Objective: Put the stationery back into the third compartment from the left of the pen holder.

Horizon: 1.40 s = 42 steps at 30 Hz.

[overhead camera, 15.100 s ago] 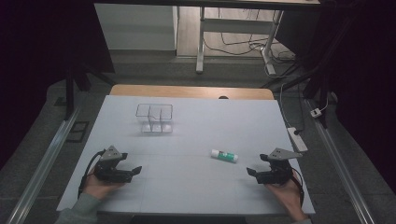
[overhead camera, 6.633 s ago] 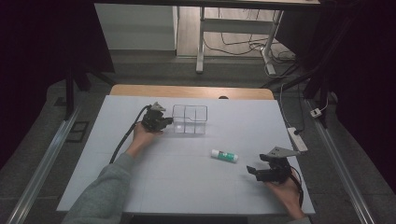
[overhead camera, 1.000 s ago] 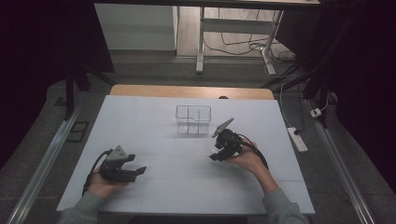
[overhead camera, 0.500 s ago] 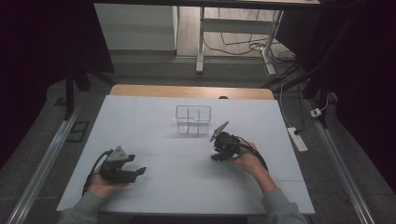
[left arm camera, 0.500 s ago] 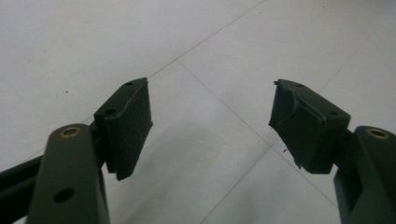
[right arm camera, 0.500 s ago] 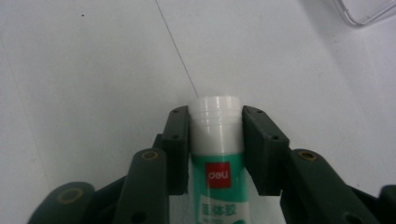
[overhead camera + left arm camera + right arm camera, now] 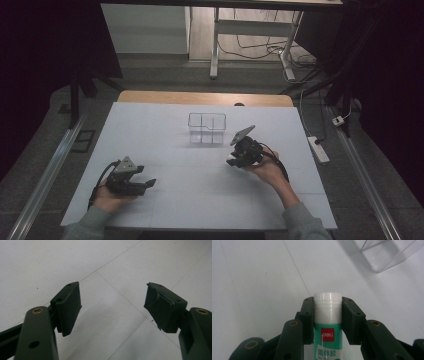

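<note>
Here the right gripper [image 7: 234, 161] pinches a glue stick [image 7: 327, 322] on the white table [image 7: 200, 200], just in front of the clear plastic organiser [image 7: 206, 128].

From above, the stick is hidden under the gripper and hand, but the right gripper view shows it plainly: white cap forward, green body with a red label, both pads pressed against its sides, and a corner of the organiser [image 7: 382, 255] near by. The left gripper [image 7: 142, 186] rests at the near left of the table, well apart; the left gripper view shows its jaws spread over bare table [image 7: 112, 322], with nothing between them.
</note>
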Motion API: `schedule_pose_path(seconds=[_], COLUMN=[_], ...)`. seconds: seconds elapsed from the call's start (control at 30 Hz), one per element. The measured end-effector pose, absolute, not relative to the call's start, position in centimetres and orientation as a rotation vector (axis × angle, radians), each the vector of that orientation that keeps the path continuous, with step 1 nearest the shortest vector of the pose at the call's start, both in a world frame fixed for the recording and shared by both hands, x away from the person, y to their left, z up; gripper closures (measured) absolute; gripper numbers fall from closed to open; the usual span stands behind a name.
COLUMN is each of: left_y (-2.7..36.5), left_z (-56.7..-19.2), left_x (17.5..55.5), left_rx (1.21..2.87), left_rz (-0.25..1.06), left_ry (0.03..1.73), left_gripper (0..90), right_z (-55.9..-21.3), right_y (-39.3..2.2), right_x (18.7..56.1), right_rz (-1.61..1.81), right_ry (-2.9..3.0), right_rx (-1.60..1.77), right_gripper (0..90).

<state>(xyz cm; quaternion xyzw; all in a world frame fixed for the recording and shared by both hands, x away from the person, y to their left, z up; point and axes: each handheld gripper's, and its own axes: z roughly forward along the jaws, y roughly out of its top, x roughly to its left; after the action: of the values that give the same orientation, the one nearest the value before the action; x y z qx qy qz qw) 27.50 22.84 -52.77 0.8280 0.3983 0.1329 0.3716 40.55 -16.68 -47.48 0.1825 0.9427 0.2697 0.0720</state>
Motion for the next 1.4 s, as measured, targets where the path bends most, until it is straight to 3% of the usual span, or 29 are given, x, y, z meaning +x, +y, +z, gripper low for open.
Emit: schedule_pose_path(seconds=[0.57, 1.4], left_y=[23.2, 23.3], left_z=[-52.5, -52.4], left_x=[27.5, 27.4], left_rx=[2.087, 2.083], left_rz=[0.322, 0.332], left_ry=[1.022, 1.023], left_gripper=[28.7, 28.7], right_z=[-44.5, -42.8], right_y=[-19.2, -19.7], right_x=[40.5, 39.9], right_rz=[1.125, 1.295], right_ry=[2.658, 2.543], right_rx=[0.692, 0.707], right_gripper=[64.4, 64.3])
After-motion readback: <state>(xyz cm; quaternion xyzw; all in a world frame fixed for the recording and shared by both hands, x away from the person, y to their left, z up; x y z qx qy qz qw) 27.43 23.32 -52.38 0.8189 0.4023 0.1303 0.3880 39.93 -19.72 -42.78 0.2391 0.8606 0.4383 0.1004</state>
